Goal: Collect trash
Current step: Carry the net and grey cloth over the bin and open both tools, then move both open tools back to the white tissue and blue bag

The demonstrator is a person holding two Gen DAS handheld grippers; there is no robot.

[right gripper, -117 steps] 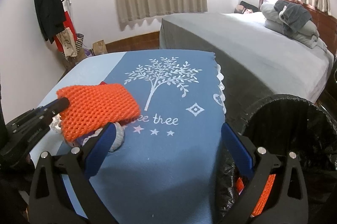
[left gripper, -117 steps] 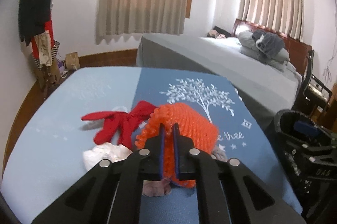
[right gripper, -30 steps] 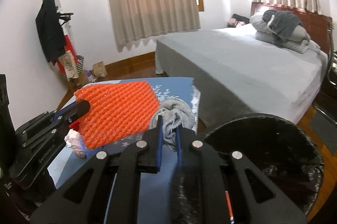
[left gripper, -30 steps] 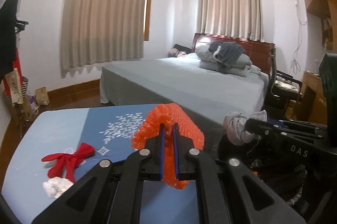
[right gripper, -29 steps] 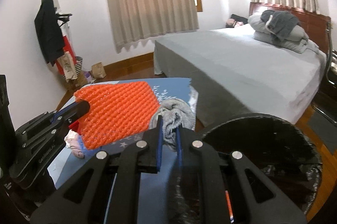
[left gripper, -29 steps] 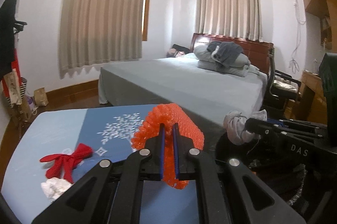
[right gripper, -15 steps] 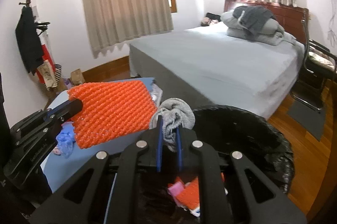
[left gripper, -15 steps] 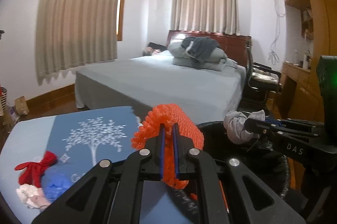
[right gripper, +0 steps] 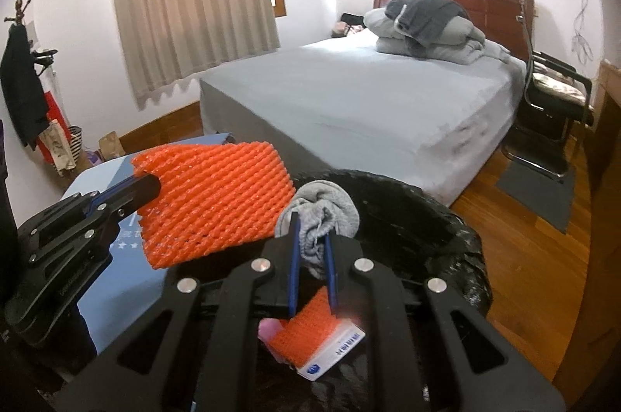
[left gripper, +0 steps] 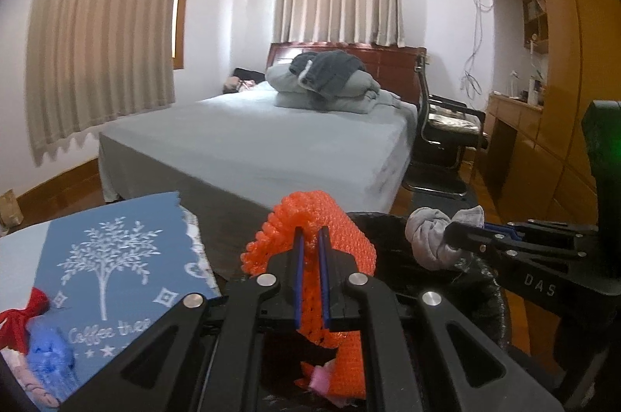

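Since both loads hang right over the bin (right gripper: 446, 218), left claw (left gripper: 310, 249) clamps the orange mesh (left gripper: 341, 237), right claw (right gripper: 310, 245) pinches the grey sock (right gripper: 330, 202), ready to drop.

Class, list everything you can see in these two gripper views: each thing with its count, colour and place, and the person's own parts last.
foam net: 1, orange, held above bin
sock: 1, grey, held above bin
bin: 1, black liner, beside table
trash in bin: several, orange, pink, white
tablecloth: 1, blue, on table
bow: 1, red, on tablecloth
bed: 1, grey
chair: 1, black
left hand-held gripper: 1, black, shut
right hand-held gripper: 1, black, shut
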